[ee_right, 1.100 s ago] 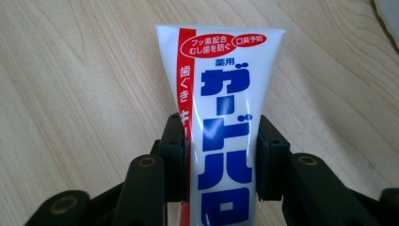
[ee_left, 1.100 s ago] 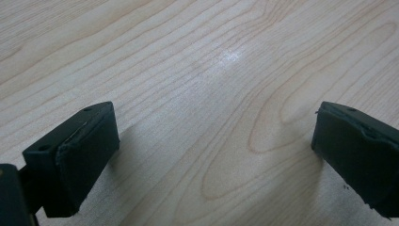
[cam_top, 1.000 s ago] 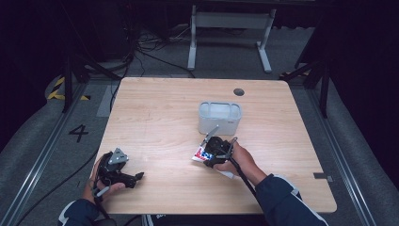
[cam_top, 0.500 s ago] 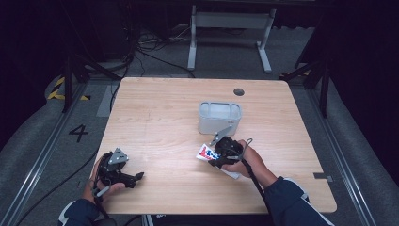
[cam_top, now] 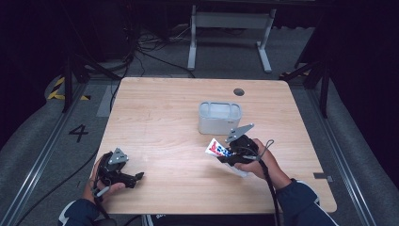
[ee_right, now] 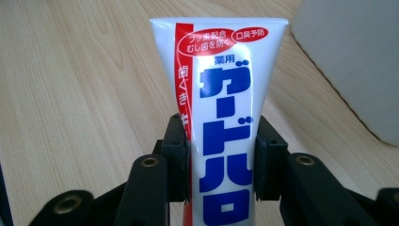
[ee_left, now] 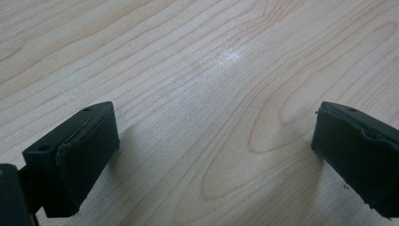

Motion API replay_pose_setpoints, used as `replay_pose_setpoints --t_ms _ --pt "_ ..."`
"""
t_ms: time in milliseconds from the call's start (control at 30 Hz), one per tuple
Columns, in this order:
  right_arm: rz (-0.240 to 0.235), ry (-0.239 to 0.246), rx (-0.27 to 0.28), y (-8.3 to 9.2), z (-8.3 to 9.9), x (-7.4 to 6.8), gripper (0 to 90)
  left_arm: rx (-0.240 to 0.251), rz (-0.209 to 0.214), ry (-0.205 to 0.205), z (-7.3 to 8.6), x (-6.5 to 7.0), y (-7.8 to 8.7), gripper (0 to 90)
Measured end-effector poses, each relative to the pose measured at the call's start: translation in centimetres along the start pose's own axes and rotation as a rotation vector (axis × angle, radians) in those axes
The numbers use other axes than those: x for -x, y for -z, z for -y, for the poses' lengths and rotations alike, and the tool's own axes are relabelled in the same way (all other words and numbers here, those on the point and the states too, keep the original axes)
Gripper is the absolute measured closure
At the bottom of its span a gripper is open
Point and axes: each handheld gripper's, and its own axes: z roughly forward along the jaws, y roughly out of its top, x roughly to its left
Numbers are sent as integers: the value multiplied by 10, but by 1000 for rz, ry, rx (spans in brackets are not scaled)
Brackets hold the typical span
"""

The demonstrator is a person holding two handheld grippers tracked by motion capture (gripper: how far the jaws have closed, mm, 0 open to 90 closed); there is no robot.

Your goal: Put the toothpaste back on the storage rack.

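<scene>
A white toothpaste tube (ee_right: 221, 108) with blue and red print stands between the black jaws of my right gripper (ee_right: 221, 165), which press on both its sides. From above, the right gripper (cam_top: 225, 154) holds the tube (cam_top: 215, 147) off the table, its flat end pointing left, just in front of a translucent grey bin (cam_top: 219, 117). My left gripper (cam_top: 136, 178) rests at the table's front left corner, pointing right. Its wide-apart pads (ee_left: 80, 150) frame bare wood in the left gripper view.
The wooden table (cam_top: 164, 117) has a small round hole (cam_top: 239, 92) at the back right. A pale wall of the bin (ee_right: 357, 61) rises at the right gripper view's upper right. Cables and a white stand's legs lie on the dark floor beyond the table.
My right hand has carried the tube to the right and lifted it. The left hand has kept still.
</scene>
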Motion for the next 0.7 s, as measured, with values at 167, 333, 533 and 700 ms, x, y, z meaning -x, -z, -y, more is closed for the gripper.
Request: replay_pose_setpoints --t_ms 167,333,533,700 --pt "1 0 42 11 2 3 645 0 0 0 0 0 0 17" --pt "9 0 77 16 0 4 644 0 0 0 0 0 0 17" --pt "11 9 134 22 -2 6 641 0 0 0 0 0 0 17" --pt "7 9 164 25 -6 7 642 0 0 0 0 0 0 17"
